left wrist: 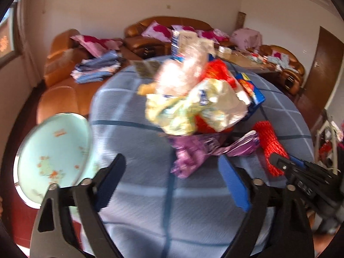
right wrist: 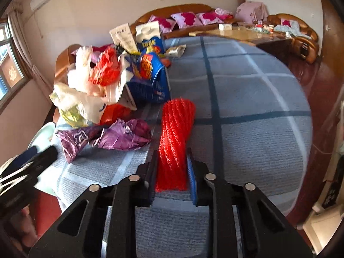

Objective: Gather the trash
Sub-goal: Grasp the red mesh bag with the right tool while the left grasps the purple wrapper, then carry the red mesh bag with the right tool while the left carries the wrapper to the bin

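The right gripper (right wrist: pixel 172 167) clamps the near end of a red mesh net (right wrist: pixel 175 133) lying on the blue checked tablecloth (right wrist: pixel 247 111). To its left lie a purple foil wrapper (right wrist: pixel 120 136) and a heap of bags and cartons (right wrist: pixel 111 81).

Daylight from window (right wrist: pixel 8 64); left view motion-blurred, fisheye edges dark.
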{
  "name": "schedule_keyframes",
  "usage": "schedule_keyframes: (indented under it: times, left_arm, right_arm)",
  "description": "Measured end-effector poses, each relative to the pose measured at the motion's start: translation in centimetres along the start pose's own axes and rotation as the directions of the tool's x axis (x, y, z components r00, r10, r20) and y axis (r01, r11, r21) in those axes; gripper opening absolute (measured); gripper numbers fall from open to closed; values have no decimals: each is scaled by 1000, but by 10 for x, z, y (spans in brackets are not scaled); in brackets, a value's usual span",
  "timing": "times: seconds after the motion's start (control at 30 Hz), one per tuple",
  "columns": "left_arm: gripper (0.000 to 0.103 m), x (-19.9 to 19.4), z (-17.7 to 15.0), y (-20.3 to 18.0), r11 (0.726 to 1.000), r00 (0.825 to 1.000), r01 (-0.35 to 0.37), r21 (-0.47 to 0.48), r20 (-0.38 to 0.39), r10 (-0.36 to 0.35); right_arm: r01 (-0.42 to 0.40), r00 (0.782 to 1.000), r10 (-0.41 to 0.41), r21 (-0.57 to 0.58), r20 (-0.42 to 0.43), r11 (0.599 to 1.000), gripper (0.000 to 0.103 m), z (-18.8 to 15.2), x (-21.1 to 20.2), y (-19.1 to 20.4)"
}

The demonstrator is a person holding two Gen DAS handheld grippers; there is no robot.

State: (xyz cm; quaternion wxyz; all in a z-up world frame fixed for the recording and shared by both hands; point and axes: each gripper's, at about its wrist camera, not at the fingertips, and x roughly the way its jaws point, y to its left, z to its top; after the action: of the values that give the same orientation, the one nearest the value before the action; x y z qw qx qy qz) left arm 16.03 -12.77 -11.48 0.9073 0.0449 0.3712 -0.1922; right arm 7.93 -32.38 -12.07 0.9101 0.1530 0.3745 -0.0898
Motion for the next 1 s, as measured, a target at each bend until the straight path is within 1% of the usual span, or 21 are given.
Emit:
schedule_keyframes:
  times: [0.1,0.17,0.2,0.27,0.3,0.37,0.4,0.47,0.57,0.67,0.8,1.0]
  left_arm:
    - [79,19,5,-13,1000,999,21,7,-38,-20]
    - [69,27,6,-18,1000,998,24,14,-55,-23]
    - [66,30,6,-22,1000,998,21,23,-64,-19]
    - [53,35,6,-27,999,996,17,34,-83,-14]
    - [50,37,6,-29,999,996,7,38,-90,-4]
    - [39,36,5,-31,999,997,-5,49,-82,9]
    - [37,34,5,-32,999,997,2,49,-82,2]
    - [36,29,3,-31,999,997,16,44,-79,-12]
    - [36,17,3,-29,999,998,28,40,-62,-25]
    - [36,-2,-2,-26,998,998,57,34,-44,-55]
    - [36,-29,-12,-13,996,996,86,10,-26,-86]
    - [36,-64,-27,6,997,997,77,-18,9,-77]
  right_arm:
    - [-14,1000,13,26,28,1000,23,3,-12,-5]
    - [-9,999,8,34,42,999,23,4,-18,-7]
    - [-4,999,3,32,46,999,24,4,-21,-8]
    - [0,999,-1,36,44,999,24,2,-22,-9]
    - [0,999,-2,43,40,999,24,1,-22,-11]
    - [5,999,-7,50,35,999,24,0,-21,-11]
    - [7,999,-8,55,33,998,24,0,-20,-12]
    - [4,999,-6,62,35,998,24,-1,-23,-13]
    - [3,998,-7,56,64,998,24,1,-33,-9]
    - [4,994,-9,52,108,999,24,1,-48,-4]
    - [8,990,-15,52,143,999,24,2,-60,2]
    - [-9,987,5,24,162,1000,24,-7,-75,18]
